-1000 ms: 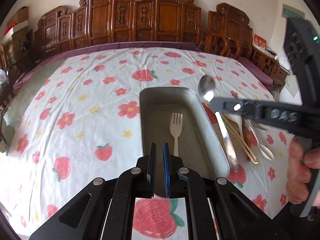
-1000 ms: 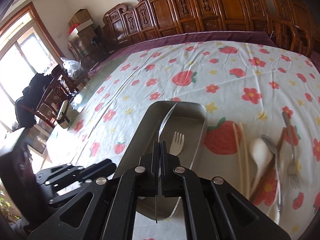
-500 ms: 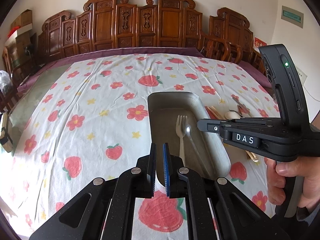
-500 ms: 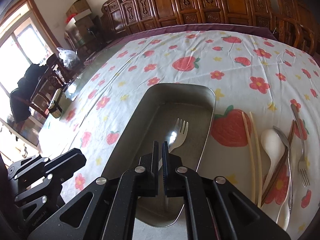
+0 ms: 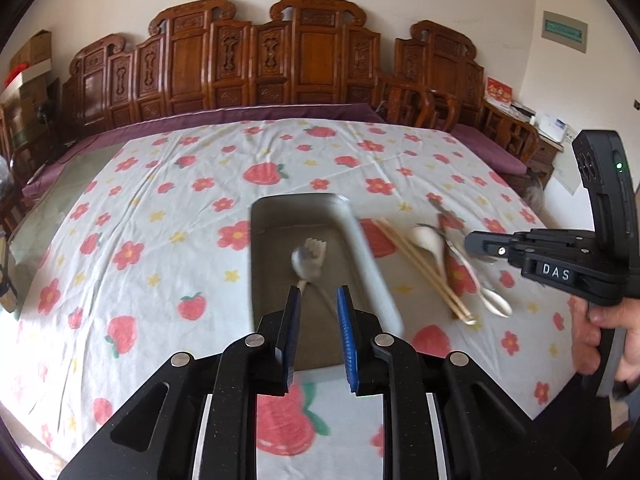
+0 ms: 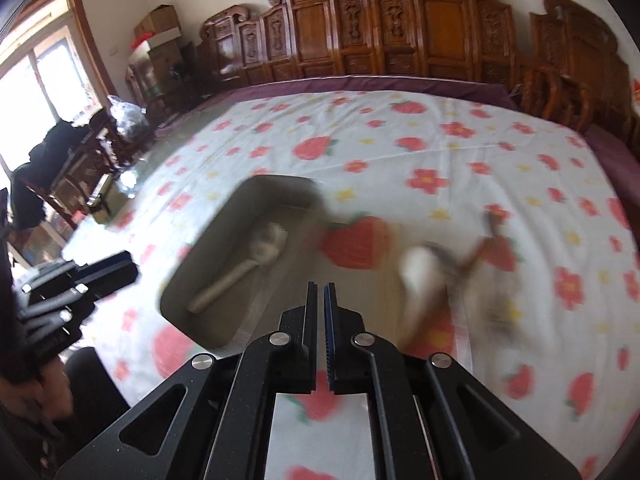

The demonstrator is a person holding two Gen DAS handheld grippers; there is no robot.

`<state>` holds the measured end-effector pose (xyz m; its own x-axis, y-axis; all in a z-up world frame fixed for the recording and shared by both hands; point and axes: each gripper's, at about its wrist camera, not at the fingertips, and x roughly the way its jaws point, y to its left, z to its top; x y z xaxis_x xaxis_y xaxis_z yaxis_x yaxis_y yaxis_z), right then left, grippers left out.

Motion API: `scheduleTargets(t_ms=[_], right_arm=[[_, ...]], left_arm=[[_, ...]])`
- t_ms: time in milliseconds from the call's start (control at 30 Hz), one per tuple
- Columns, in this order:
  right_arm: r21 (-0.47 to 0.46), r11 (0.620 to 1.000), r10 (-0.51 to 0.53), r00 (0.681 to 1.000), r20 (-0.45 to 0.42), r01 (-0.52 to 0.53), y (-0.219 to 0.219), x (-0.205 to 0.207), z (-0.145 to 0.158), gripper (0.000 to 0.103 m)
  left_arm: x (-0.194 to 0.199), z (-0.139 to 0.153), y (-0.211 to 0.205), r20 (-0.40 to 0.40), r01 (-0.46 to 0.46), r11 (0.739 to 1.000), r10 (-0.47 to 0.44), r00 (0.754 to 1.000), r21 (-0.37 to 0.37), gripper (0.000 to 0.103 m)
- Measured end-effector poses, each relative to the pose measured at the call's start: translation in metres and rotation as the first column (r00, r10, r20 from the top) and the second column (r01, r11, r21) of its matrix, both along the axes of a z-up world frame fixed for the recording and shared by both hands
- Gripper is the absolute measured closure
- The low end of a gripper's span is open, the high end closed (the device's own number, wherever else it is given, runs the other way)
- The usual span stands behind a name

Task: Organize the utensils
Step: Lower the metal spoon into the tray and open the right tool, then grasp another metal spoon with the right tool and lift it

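A grey metal tray (image 5: 362,256) lies on the strawberry tablecloth; it shows blurred in the right wrist view (image 6: 212,240). Inside it lie a metal spoon (image 5: 301,261) and a pale fork (image 5: 316,249). My left gripper (image 5: 319,300) is open and empty over the tray's near end. My right gripper (image 6: 323,292) is nearly shut with a narrow gap and holds nothing; it shows in the left wrist view (image 5: 474,244) above the loose utensils to the right of the tray: chopsticks (image 5: 420,268), a white spoon (image 5: 430,240) and metal cutlery (image 5: 476,276).
Carved wooden chairs (image 5: 280,60) line the far side of the table. A purple cloth edge (image 5: 280,114) borders the tablecloth. More chairs and a window (image 6: 40,80) stand at the left in the right wrist view.
My right gripper let the metal spoon go into the tray and swung right, over the loose utensils. My left gripper has opened from shut.
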<state>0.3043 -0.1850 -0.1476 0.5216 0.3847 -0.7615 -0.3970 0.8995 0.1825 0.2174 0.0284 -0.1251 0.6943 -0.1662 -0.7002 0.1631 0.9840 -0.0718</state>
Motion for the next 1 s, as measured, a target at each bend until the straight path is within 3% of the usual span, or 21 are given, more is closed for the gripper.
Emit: scheduleTargets(t_ms=[233,367,433,600,1000], right_arm=[[-0.050,0.997,-0.063,0.998,-0.006,0.062,-0.056,0.001,-0.004,0.097],[-0.038,0.997,-0.072,0.997,-0.024,0.071,-0.067,-0.006,-0.017,0.083],[-0.036,0.997,-0.073,0.996,-0.045,0.072,-0.068,-0.009,-0.028,0.082],[-0.085,0.993,-0.085,0.994,-0.069,0.079,-0.067,-0.012,-0.053,0.082],[-0.202,0.976,-0.110,0.984,-0.139,0.080,-0.053,0.032,-0.093,0.082]], left_arm=[[-0.007,0.004,-0.037,0.008,0.058,0.998,-0.058,0.998,-0.023,0.066],[-0.012,0.001,-0.054,0.002,0.087,0.996,-0.087,0.996,-0.019,0.060],[-0.014,-0.002,-0.060,0.000,0.099,0.995,-0.099,0.995,-0.014,0.057],[-0.018,-0.012,-0.076,-0.022,0.130,0.992,-0.130,0.991,-0.002,0.057],[-0.027,-0.025,-0.094,-0.050,0.167,0.986,-0.165,0.985,0.021,0.057]])
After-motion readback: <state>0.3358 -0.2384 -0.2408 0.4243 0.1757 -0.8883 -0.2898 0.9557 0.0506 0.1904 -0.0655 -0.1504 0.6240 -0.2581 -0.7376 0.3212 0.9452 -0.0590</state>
